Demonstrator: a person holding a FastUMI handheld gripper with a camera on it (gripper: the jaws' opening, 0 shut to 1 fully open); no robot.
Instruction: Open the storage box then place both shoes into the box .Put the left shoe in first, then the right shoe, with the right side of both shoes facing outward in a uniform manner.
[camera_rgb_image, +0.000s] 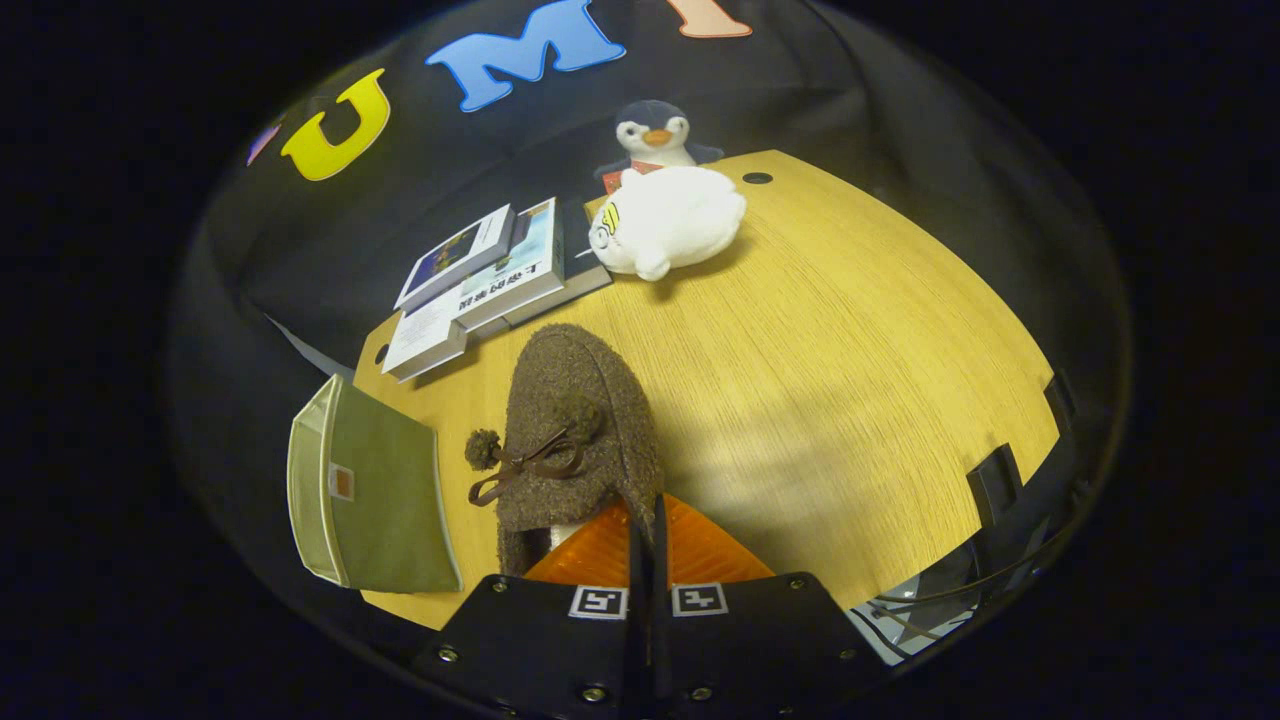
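Fingers (648, 545) pinching shoe (575, 430) (heel hidden)

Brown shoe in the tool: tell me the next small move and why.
Probably carry the brown shoe sideways toward the green storage box, keeping the grip. The tool has its orange fingers closed on the shoe's rim, and the box sits beside the shoe at the table edge.

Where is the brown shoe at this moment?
In the gripper view the brown shoe is pinched at its heel edge by the closed tongs, toe pointing away over the wooden table, with the green storage box just beside it.
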